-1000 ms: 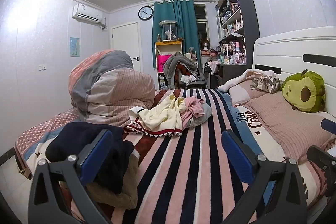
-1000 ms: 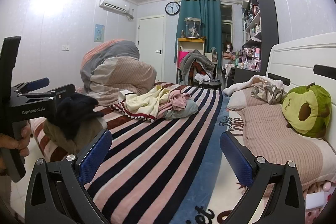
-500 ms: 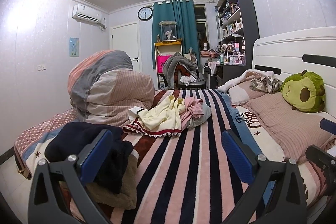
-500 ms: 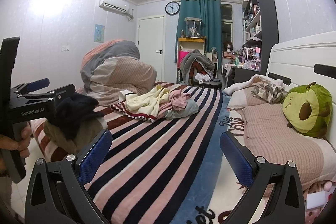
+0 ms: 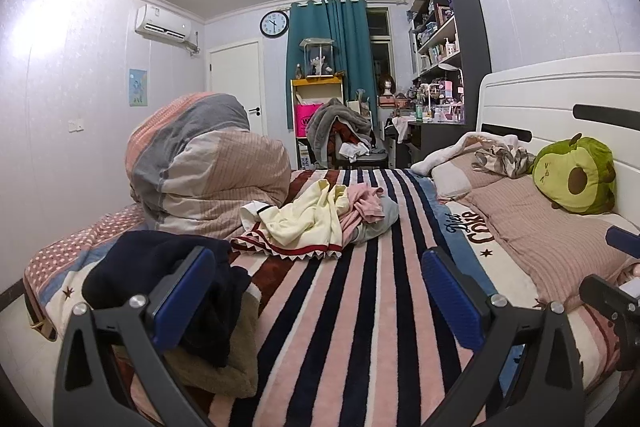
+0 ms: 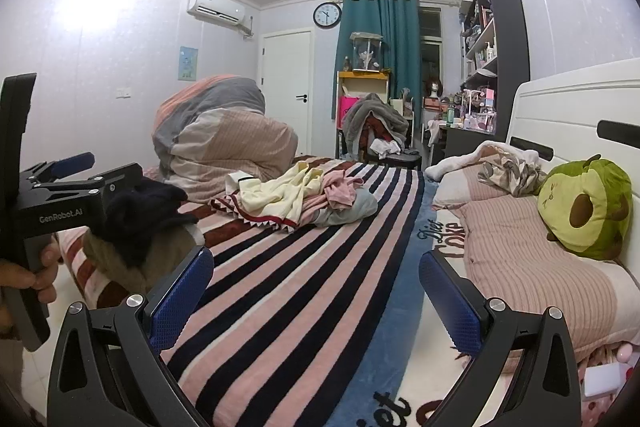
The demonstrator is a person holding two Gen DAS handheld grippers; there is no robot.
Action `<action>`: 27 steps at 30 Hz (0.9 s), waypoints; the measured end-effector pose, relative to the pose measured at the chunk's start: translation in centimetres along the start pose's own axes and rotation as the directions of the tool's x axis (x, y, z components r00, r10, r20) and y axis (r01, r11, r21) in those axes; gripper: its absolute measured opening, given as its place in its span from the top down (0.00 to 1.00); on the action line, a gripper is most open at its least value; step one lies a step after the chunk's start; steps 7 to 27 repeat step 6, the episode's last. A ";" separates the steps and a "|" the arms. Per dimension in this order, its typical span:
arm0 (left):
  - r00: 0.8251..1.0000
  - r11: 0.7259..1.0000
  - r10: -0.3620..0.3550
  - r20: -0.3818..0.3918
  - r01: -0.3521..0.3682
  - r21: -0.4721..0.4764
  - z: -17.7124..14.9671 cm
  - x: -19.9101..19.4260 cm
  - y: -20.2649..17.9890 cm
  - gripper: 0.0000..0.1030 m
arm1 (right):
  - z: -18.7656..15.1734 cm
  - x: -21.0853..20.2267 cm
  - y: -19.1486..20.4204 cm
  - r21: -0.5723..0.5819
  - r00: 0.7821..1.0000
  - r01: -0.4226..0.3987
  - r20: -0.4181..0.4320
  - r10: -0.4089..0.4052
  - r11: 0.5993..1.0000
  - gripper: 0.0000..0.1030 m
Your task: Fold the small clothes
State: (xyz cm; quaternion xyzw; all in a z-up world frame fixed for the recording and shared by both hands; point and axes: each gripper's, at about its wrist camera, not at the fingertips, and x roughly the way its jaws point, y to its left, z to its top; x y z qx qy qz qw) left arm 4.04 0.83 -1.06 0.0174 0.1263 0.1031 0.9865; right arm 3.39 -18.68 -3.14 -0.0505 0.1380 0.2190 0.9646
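Note:
A heap of small clothes lies mid-bed: a cream garment [image 5: 304, 223] with red zigzag trim, a pink one [image 5: 366, 205] and a pale grey one [image 5: 384, 223]; the heap also shows in the right wrist view [image 6: 296, 195]. A dark navy garment [image 5: 160, 267] sits on a folded brown one [image 5: 224, 359] at the bed's near left corner. My left gripper [image 5: 320, 295] is open and empty, above the striped blanket [image 5: 360, 307], its left finger beside the navy garment. My right gripper [image 6: 316, 295] is open and empty over the blanket's near edge. The left gripper also shows in the right wrist view [image 6: 72, 175].
A rolled striped duvet [image 5: 204, 171] stands at the bed's left side. Pillows [image 5: 540, 223] and a green avocado plush [image 5: 576, 175] lie along the white headboard [image 5: 560, 95] on the right. A chair piled with clothes [image 5: 344, 135] and shelves stand beyond the bed.

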 end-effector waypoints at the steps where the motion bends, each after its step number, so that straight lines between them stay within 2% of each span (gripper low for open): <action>1: 1.000 1.000 0.001 0.001 -0.001 0.003 -0.1 -0.1 0.0 0.01 | -0.1 0.1 0.2 0.001 1.000 -0.001 -0.001 0.001 1.000 0.01; 27: 1.000 1.000 -0.015 -0.006 0.015 0.003 0.0 -0.3 0.0 0.01 | -0.2 -0.1 0.5 0.002 1.000 -0.002 0.001 0.002 1.000 0.01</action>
